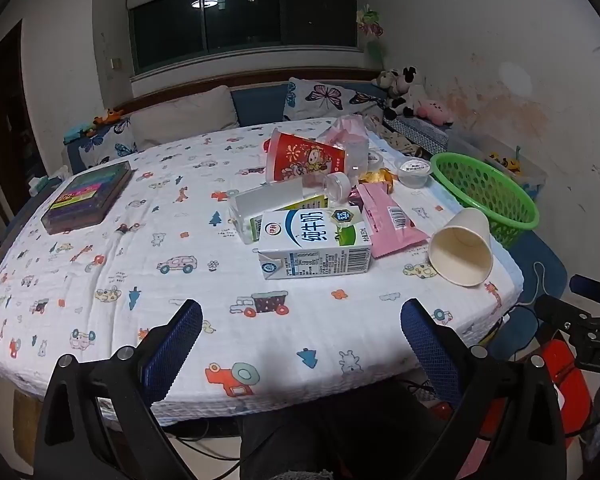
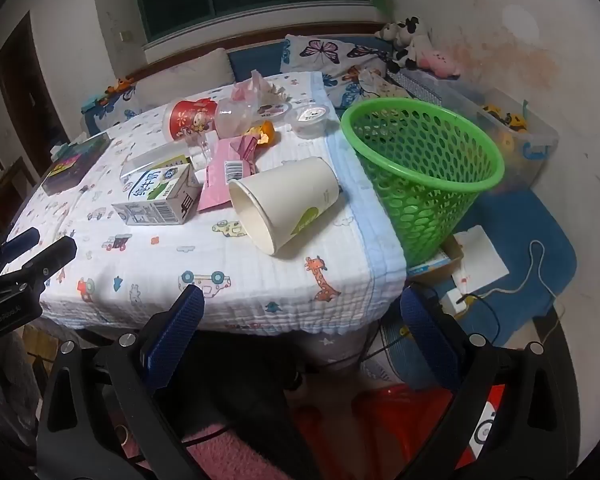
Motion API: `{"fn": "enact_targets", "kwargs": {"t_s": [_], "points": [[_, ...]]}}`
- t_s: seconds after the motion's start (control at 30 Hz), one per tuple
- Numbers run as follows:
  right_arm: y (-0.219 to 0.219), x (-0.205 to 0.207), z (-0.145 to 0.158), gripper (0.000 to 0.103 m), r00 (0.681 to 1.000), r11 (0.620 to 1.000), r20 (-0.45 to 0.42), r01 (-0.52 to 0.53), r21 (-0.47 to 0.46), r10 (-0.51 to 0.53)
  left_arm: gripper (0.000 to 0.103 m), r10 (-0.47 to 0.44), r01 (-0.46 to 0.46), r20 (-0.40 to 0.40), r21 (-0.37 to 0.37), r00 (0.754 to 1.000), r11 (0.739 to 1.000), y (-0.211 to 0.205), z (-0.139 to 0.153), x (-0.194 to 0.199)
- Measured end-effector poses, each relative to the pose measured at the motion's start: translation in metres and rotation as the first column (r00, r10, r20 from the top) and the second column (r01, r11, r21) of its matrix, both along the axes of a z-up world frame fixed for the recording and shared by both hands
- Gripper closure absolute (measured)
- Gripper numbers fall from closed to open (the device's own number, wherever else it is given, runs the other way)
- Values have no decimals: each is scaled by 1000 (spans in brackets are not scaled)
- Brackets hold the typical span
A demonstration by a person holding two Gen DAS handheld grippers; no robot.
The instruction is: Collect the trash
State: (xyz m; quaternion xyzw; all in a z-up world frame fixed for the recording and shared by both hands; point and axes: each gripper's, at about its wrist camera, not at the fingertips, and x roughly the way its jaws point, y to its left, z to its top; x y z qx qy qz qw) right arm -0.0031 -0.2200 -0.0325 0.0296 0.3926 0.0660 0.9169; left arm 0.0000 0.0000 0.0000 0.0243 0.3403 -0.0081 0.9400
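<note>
Trash lies on the cloth-covered table point(image 1: 140, 248): a milk carton point(image 1: 314, 244) point(image 2: 158, 196), a white paper cup point(image 1: 462, 246) point(image 2: 286, 204) on its side, a pink wrapper point(image 1: 388, 220) point(image 2: 226, 172), a red printed cup point(image 1: 304, 160) point(image 2: 190, 118), a clear bottle point(image 1: 284, 200) and a small lidded tub point(image 1: 413, 172) point(image 2: 310, 120). A green basket point(image 1: 486, 196) point(image 2: 420, 164) stands at the table's right edge. My left gripper point(image 1: 300, 324) is open and empty over the near table edge. My right gripper point(image 2: 300, 320) is open and empty, below the paper cup.
A dark box point(image 1: 88, 198) point(image 2: 78, 164) sits at the table's left. A bench with pillows point(image 1: 184, 118) and plush toys point(image 1: 404, 94) runs behind. A clear bin of toys point(image 2: 512, 128) stands right of the basket; papers and cables point(image 2: 480, 264) lie on a blue mat below.
</note>
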Motion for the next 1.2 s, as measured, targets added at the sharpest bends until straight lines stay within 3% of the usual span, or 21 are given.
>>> {"fn": "enact_targets", "kwargs": {"t_s": [1.2], "points": [[8,9,-7,5,1000,1000,-20,-10,-5,10,7,-1,1,1,-8,1000,1000,-5,0,-2]]}}
